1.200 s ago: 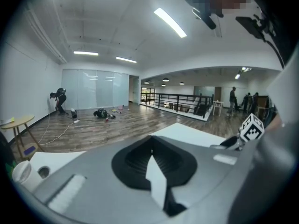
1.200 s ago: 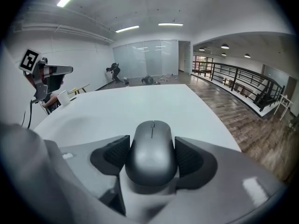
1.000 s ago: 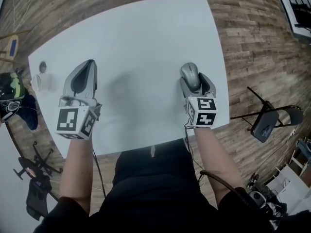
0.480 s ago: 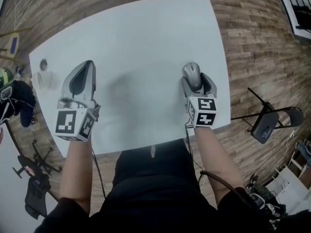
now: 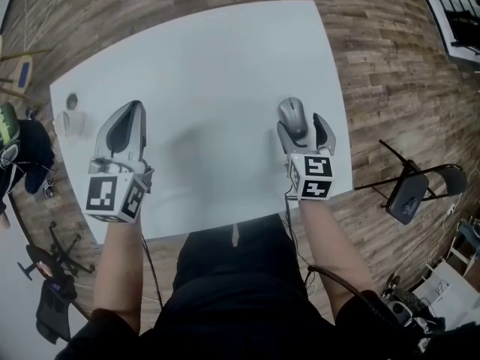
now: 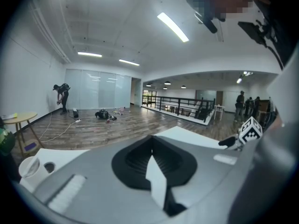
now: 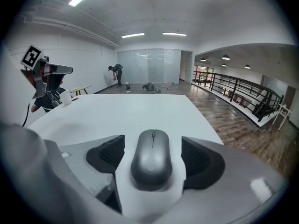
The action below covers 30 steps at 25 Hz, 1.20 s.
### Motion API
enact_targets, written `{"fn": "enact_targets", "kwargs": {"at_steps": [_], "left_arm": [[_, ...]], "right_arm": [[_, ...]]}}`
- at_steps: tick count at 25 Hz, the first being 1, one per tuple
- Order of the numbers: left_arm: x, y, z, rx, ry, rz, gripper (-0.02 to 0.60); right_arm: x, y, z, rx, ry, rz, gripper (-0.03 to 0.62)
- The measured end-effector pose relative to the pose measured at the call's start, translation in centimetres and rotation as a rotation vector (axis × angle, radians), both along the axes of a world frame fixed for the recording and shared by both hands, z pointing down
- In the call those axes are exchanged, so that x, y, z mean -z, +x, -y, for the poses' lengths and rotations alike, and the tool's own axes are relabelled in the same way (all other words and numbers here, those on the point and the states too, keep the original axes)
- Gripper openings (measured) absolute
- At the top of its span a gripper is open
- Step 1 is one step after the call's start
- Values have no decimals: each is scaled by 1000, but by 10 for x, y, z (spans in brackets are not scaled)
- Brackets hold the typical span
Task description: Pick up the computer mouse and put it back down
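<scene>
Since the mouse (image 7: 151,157) lies flat on the white table (image 5: 210,51) between the jaws of the right gripper (image 5: 304,130), which have just been opening and stand wide and clear of it, we judge only the pulling away remains. The left gripper (image 5: 133,111) is closed and empty.

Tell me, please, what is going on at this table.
A person holds a gripper in each hand over a white table. The mouse lies on the table between the jaws of the right gripper, which have just been opening; the pads stand clear of it on both sides, so it is set down, not held. The left gripper is shut and empty over the table's left part.
</scene>
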<state>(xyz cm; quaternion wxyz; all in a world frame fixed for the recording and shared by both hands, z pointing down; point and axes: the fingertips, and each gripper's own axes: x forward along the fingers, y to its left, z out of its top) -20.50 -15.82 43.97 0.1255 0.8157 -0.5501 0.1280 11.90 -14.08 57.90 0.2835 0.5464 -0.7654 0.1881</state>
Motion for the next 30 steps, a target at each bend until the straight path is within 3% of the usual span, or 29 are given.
{"fn": "enact_targets", "kwargs": {"at_steps": [14, 22, 30], "left_arm": [[49, -11, -22, 21, 90, -16, 5], [85, -9, -28, 13, 157, -35, 5], [98, -21, -43, 83, 200, -81, 5]], "right_arm": [[63, -1, 2, -1, 143, 19, 372], [114, -4, 10, 18, 264, 37, 234], [157, 5, 15, 39, 355, 64, 175]]}}
